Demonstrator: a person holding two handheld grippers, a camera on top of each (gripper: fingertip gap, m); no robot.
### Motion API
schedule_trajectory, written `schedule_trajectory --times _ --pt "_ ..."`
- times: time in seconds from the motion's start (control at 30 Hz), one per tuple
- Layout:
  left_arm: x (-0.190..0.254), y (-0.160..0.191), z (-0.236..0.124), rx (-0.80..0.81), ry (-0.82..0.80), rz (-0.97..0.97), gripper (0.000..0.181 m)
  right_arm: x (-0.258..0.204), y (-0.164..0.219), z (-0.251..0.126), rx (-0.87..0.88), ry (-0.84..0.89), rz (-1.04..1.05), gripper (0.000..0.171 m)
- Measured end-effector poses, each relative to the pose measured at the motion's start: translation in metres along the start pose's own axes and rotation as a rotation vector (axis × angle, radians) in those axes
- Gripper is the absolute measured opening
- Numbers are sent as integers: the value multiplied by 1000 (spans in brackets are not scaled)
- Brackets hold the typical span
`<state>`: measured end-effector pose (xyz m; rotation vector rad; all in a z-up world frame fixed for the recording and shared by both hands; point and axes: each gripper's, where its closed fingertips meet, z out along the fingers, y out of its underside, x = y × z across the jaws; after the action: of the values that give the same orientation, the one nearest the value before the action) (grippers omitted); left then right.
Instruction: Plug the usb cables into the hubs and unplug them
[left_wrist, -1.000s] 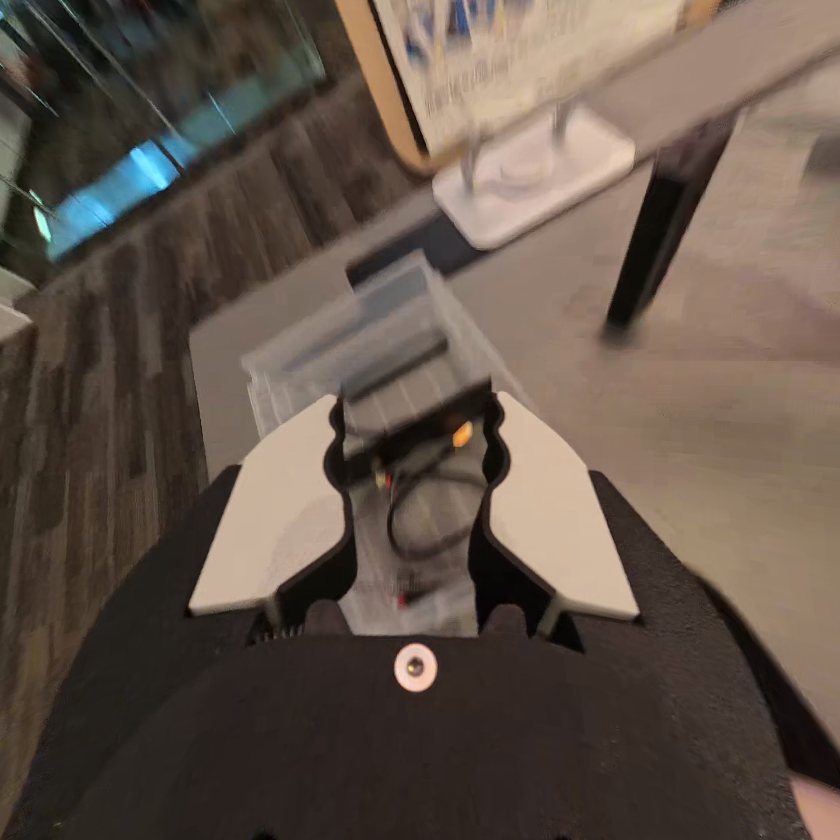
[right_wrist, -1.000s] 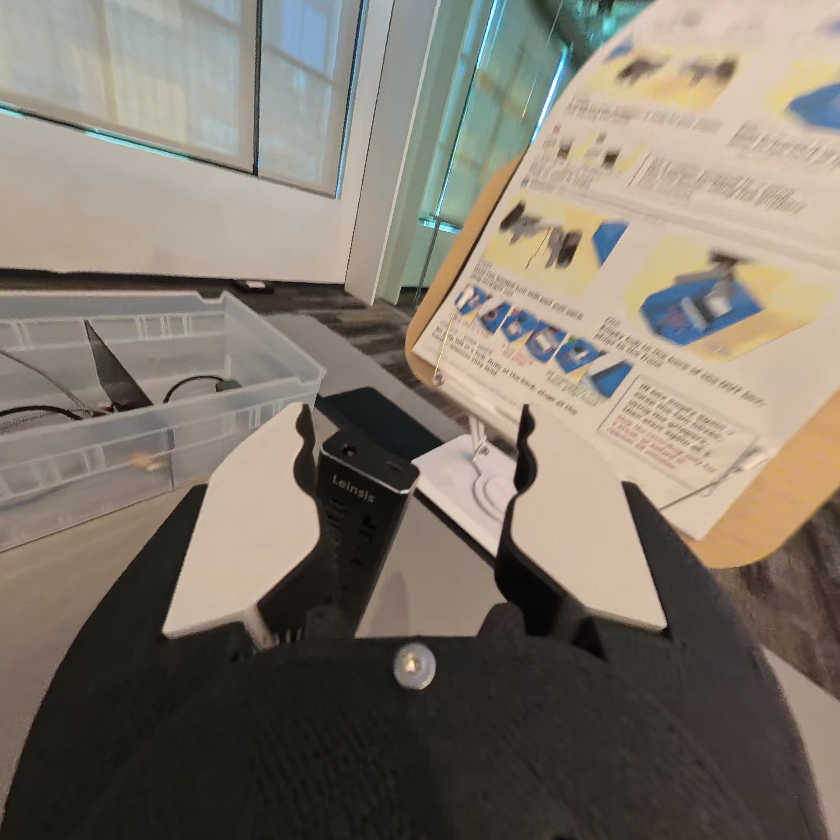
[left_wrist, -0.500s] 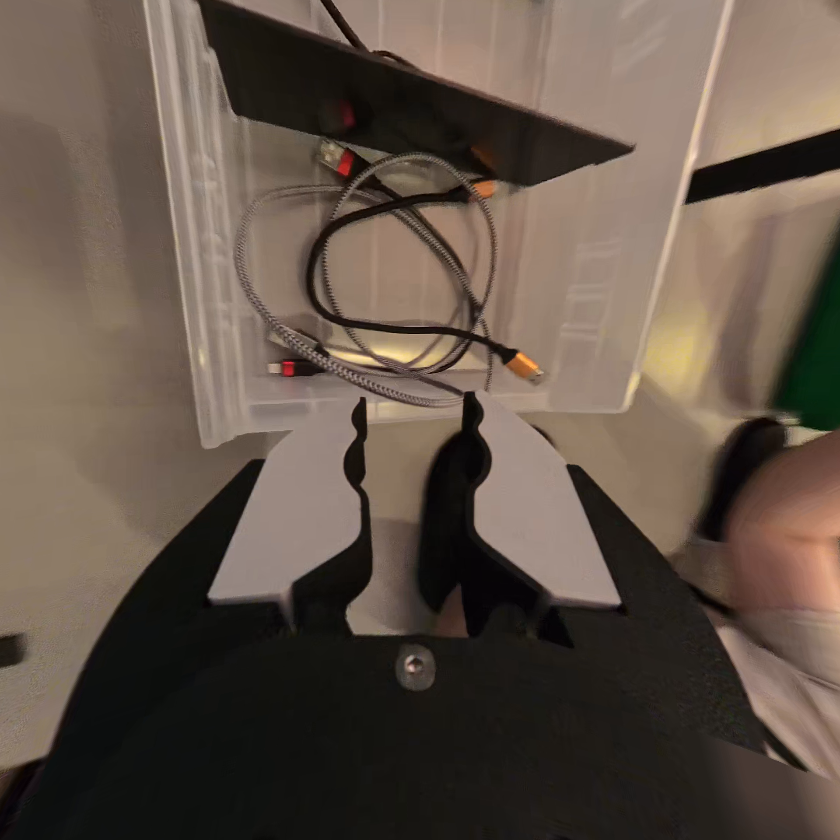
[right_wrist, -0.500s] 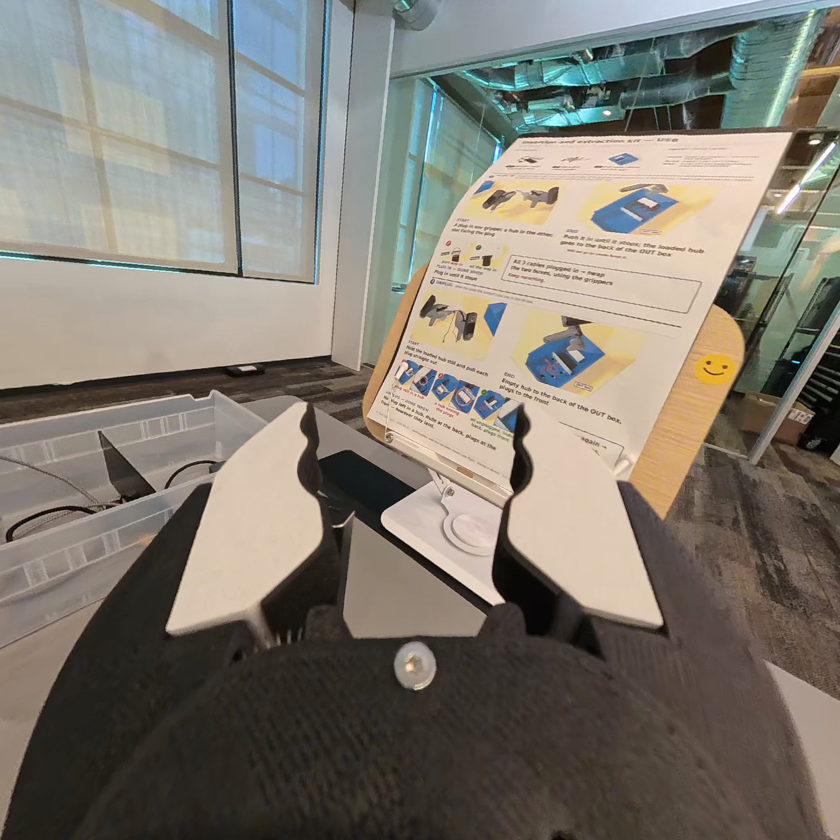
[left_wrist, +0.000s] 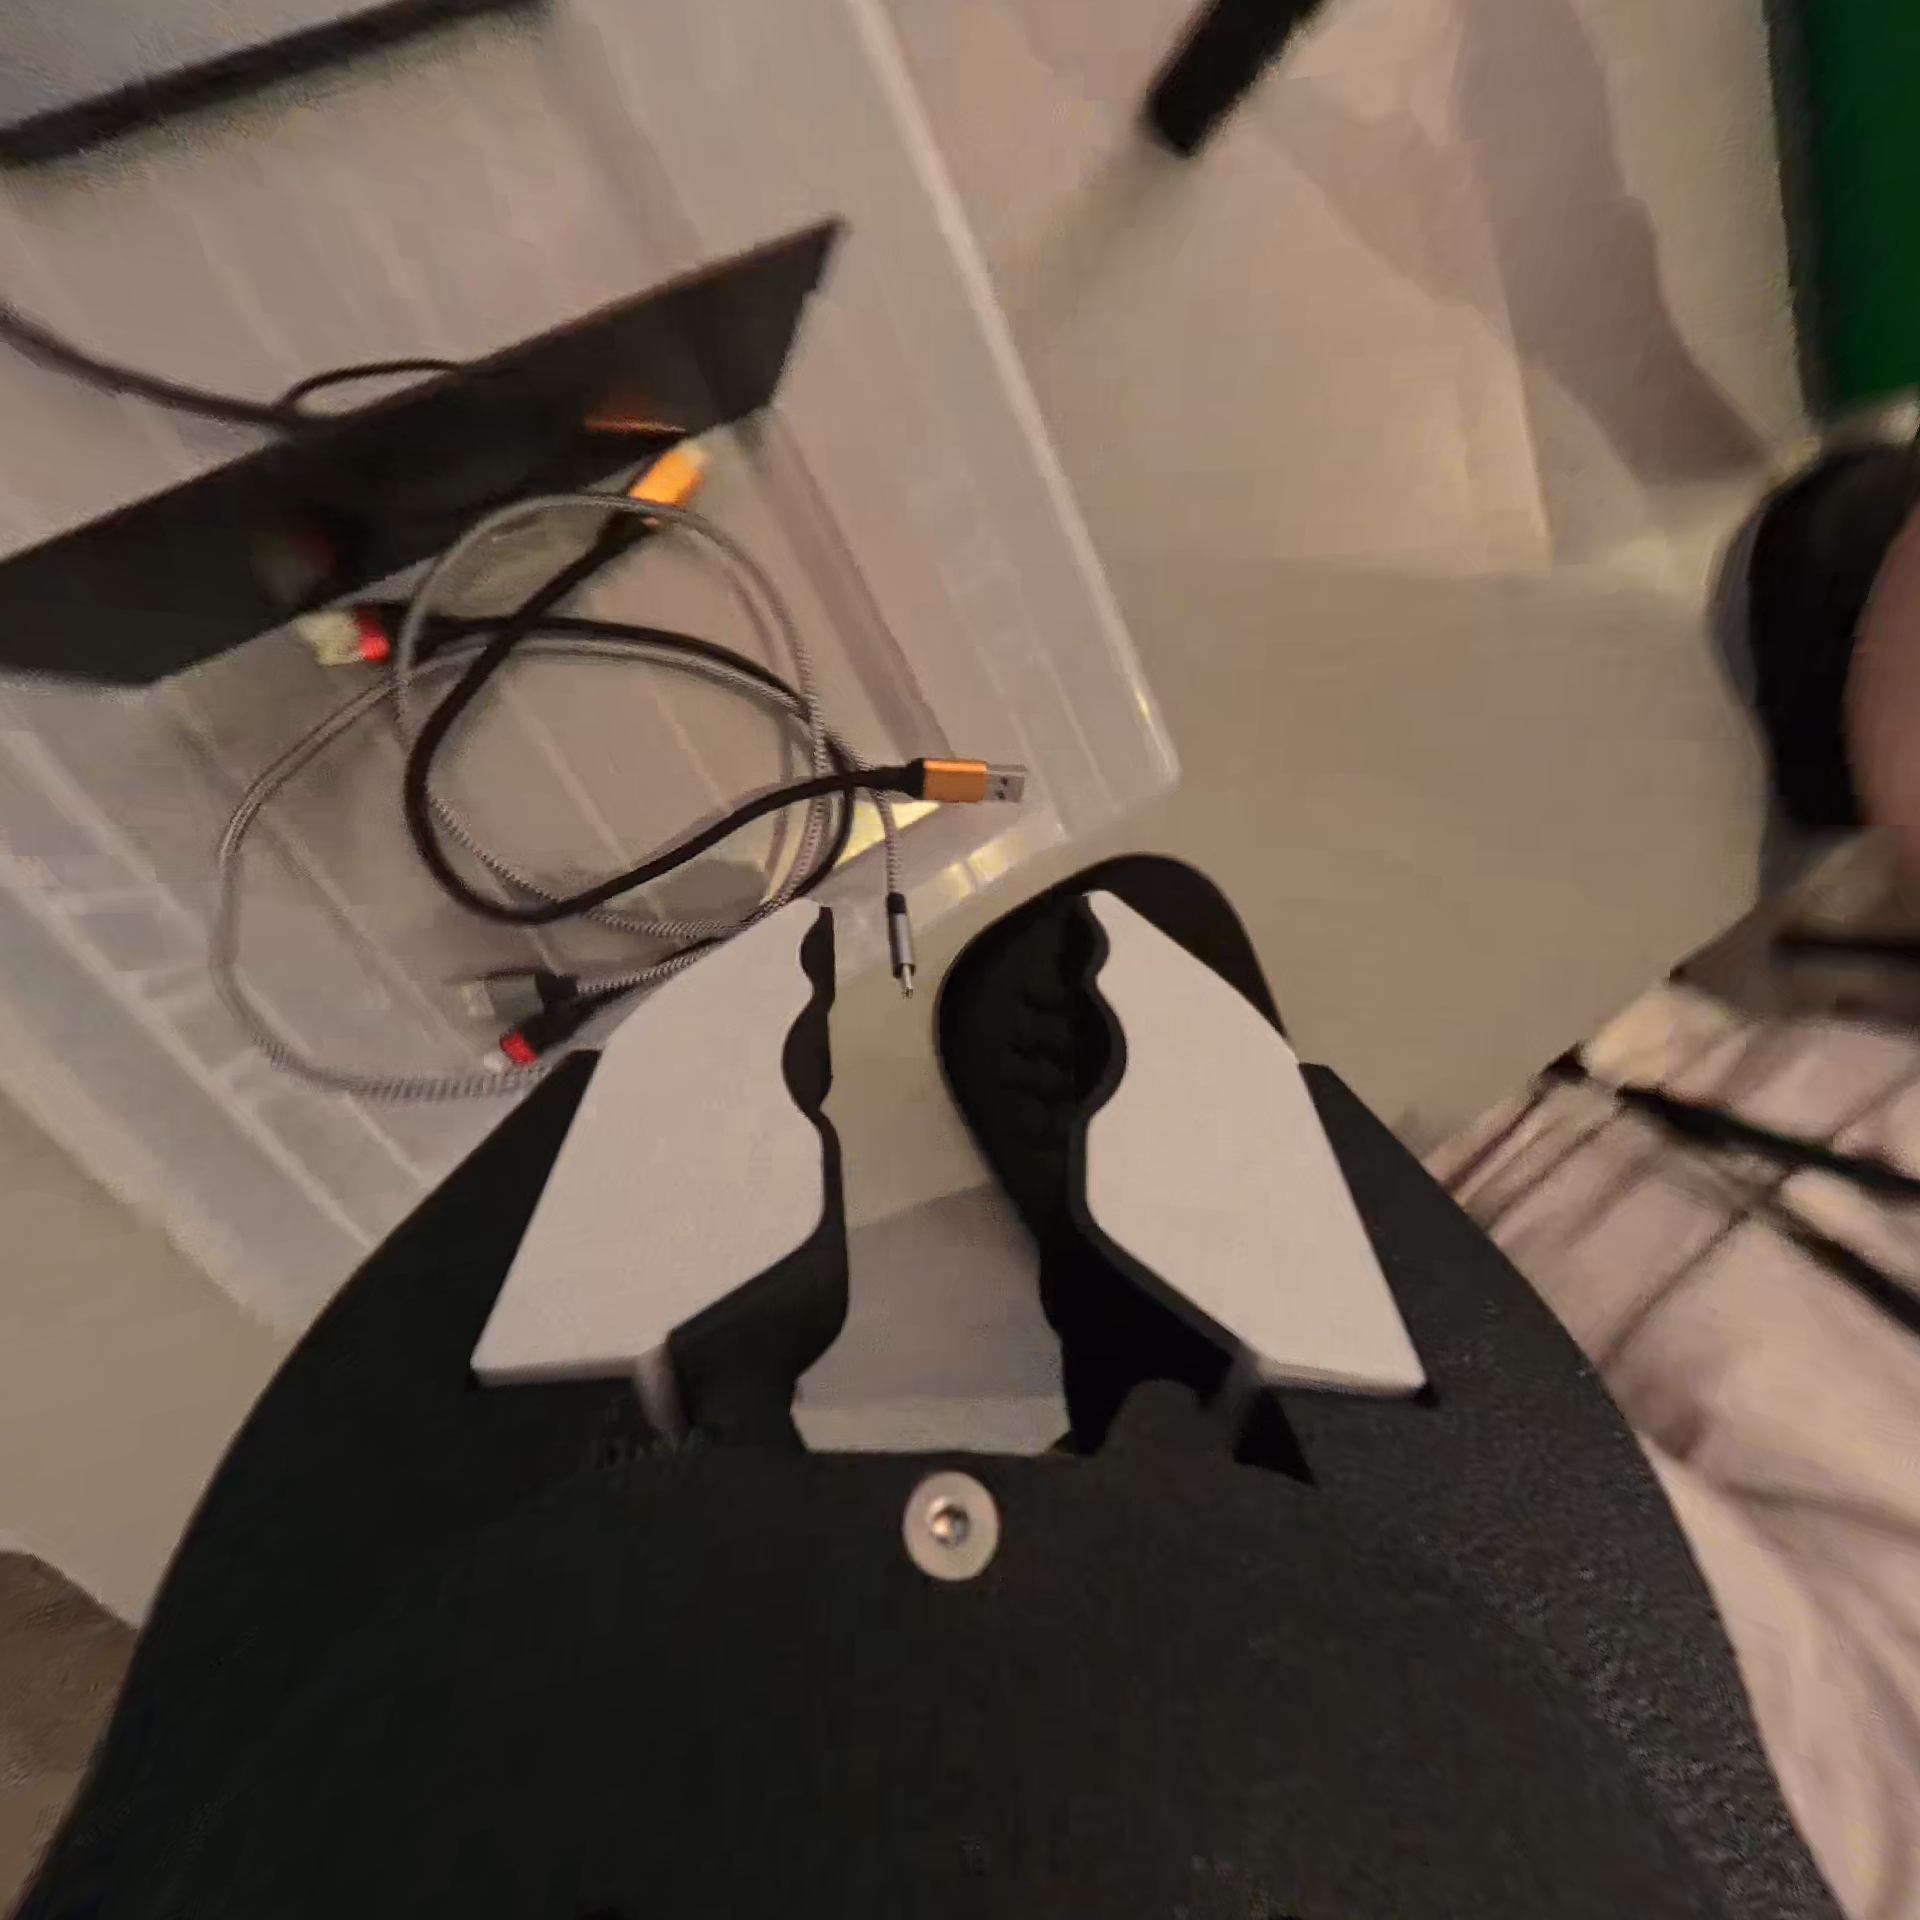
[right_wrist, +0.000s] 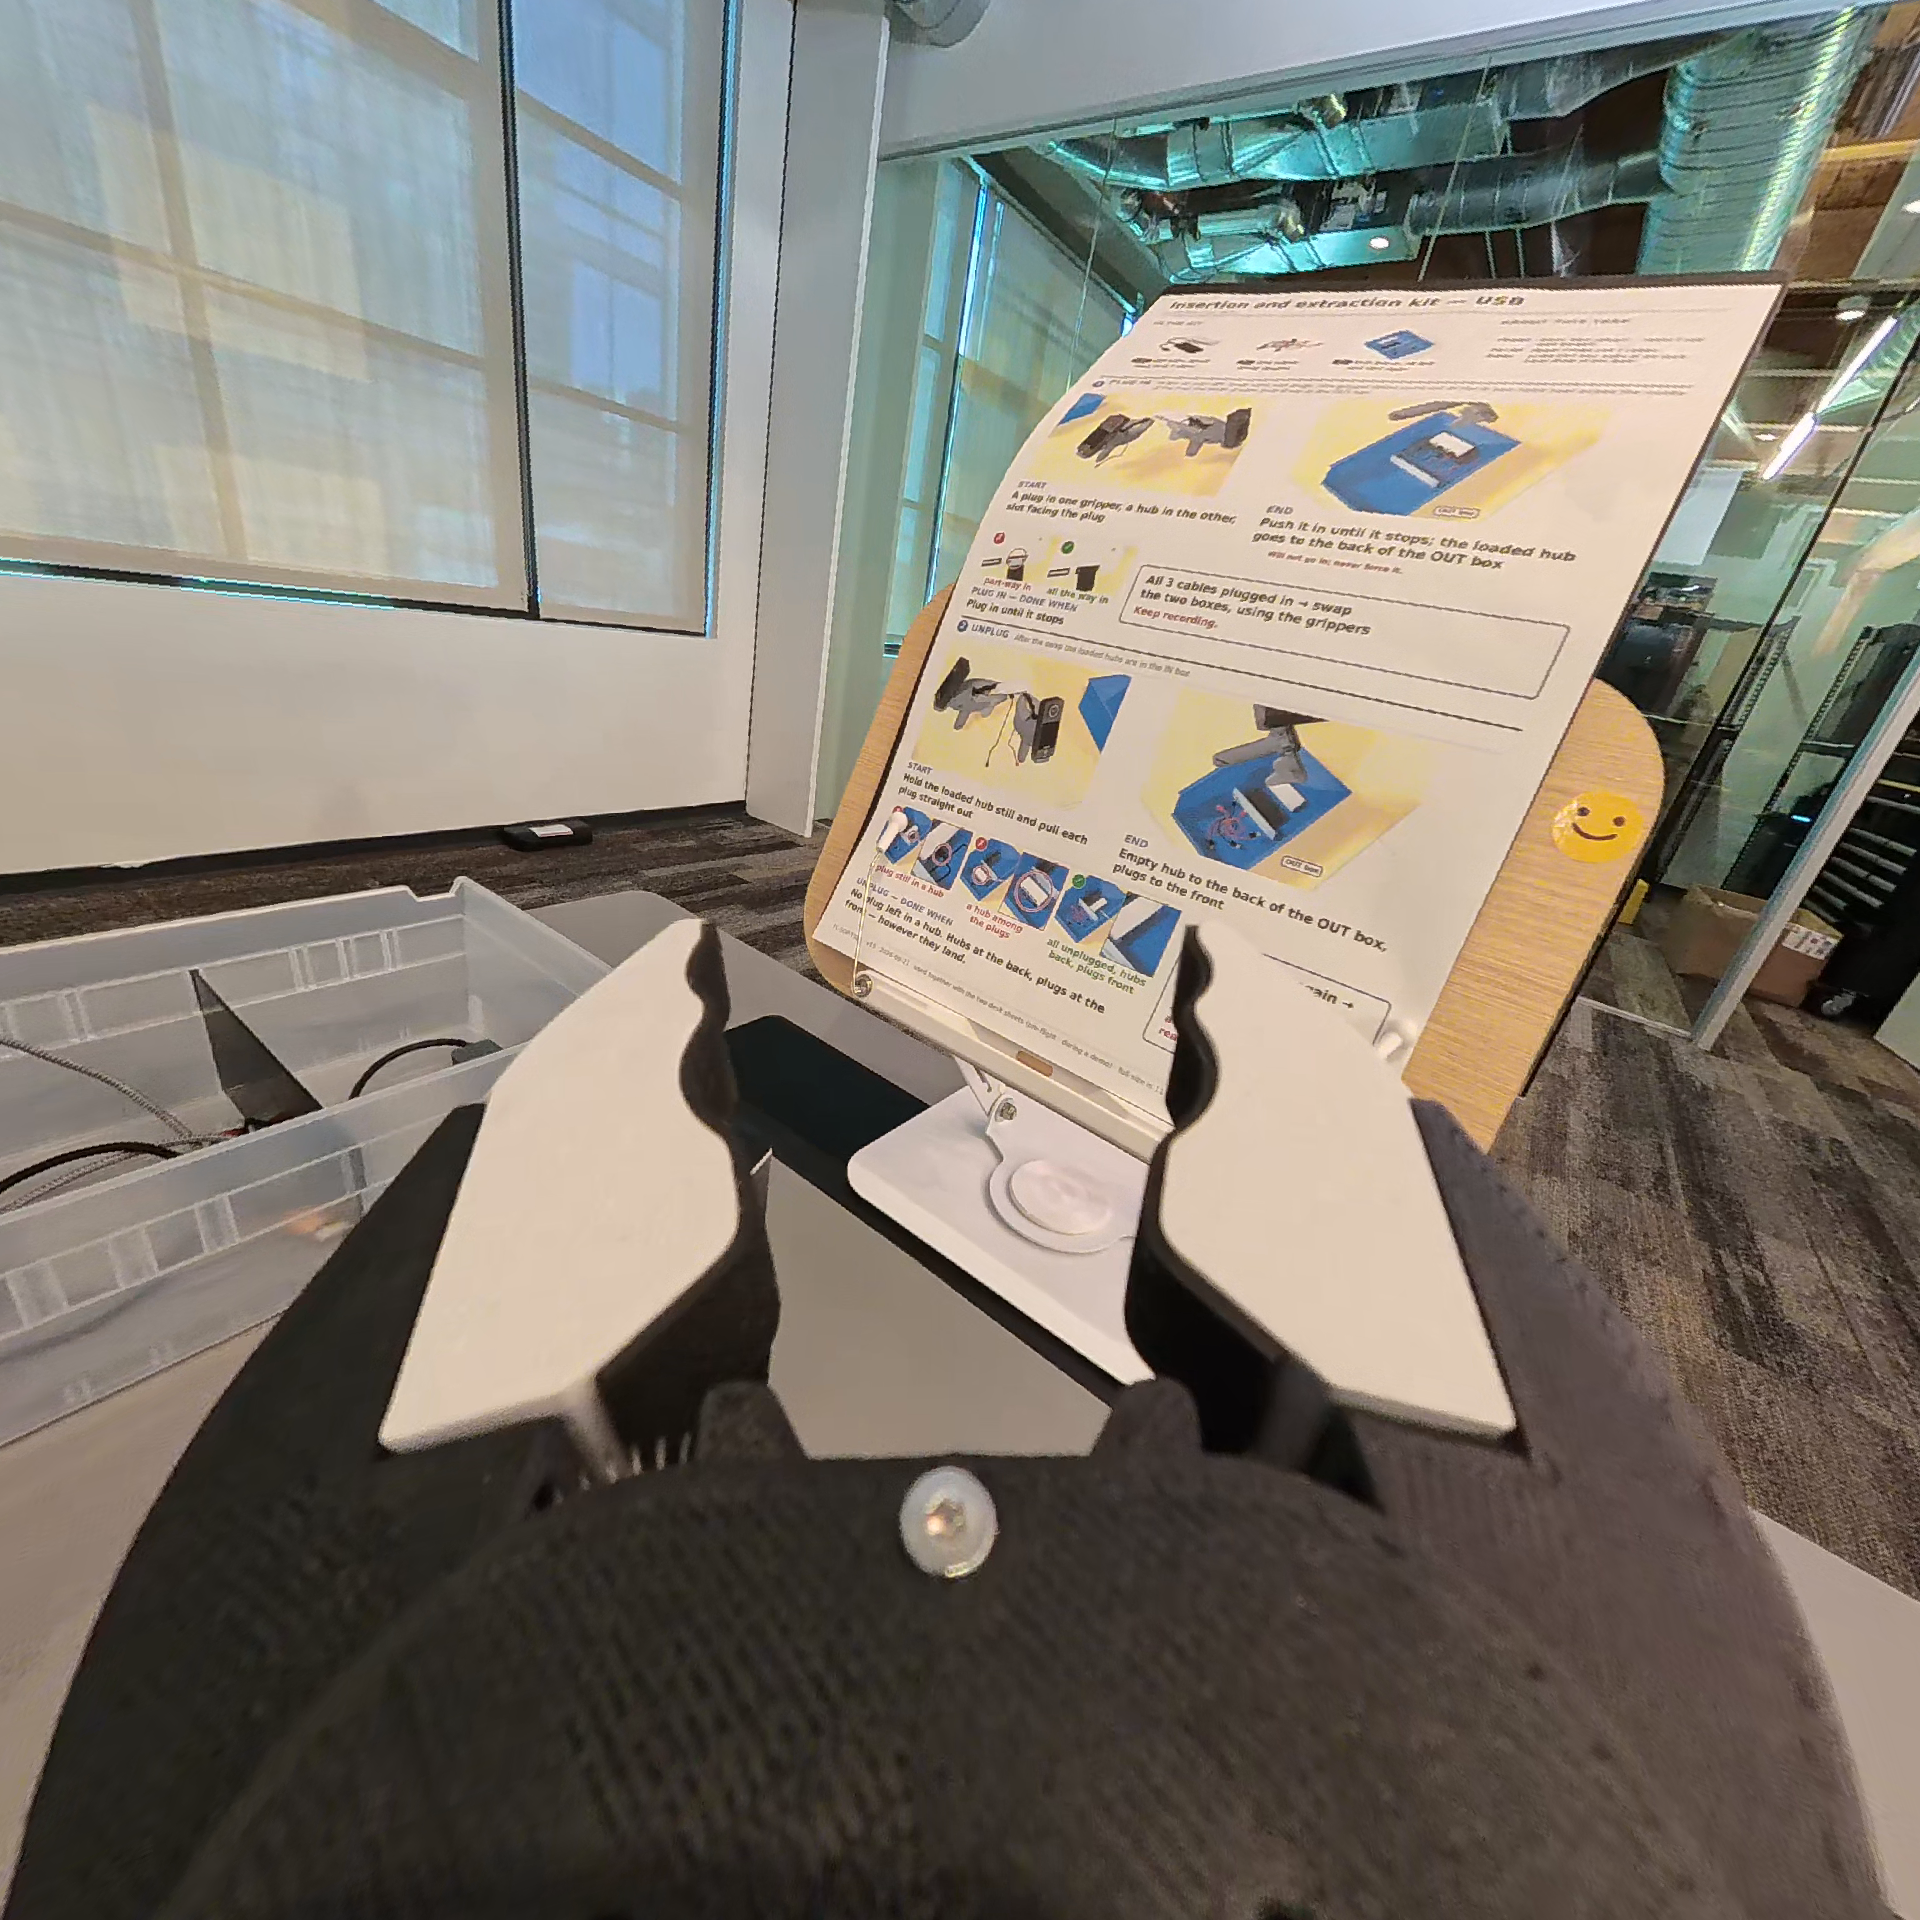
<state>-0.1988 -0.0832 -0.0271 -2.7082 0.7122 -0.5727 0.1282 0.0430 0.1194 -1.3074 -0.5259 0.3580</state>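
Observation:
In the left wrist view my left gripper (left_wrist: 956, 914) is open and empty, hovering over the near edge of a clear plastic box (left_wrist: 1049, 582). In the box lie a black cable with an orange USB plug (left_wrist: 961, 781), a grey braided cable (left_wrist: 260, 831) with a small plug (left_wrist: 899, 935) just beyond my fingertips, and a red plug (left_wrist: 520, 1044). A black divider (left_wrist: 416, 488) crosses the box. My right gripper (right_wrist: 948, 940) is open and empty above the table. No hub shows in either view.
The clear box (right_wrist: 312, 935) sits left of my right gripper. A flat black object (right_wrist: 821, 1081) lies ahead on the grey table (right_wrist: 104, 1538). An instruction sheet (right_wrist: 1299, 644) stands on a white-based wooden stand (right_wrist: 1538, 987). A person's sleeve (left_wrist: 1714, 1299) is at the right. The grippers' ends are close to 40 cm from one another. From my left tips it is roughly 15 cm to the red plug (left_wrist: 520, 1044); from my right, 50 cm.
The left gripper swung from a view across the room to looking down into the box and its jaws narrowed. The black hub seen between the right fingers one second ago is gone.

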Motion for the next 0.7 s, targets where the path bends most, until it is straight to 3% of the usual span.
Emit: schedule_trajectory --times 0.13,0.2,0.7 --pt "-9 -1 33 -114 -49 285 40 1 -1 -1 6 -13 12 83" --pt "-14 -3 49 -146 -13 334 35 3 -1 -2 5 -15 14 83" --pt "-57 24 87 -408 -93 251 34 3 5 -1 -15 -51 31 83"
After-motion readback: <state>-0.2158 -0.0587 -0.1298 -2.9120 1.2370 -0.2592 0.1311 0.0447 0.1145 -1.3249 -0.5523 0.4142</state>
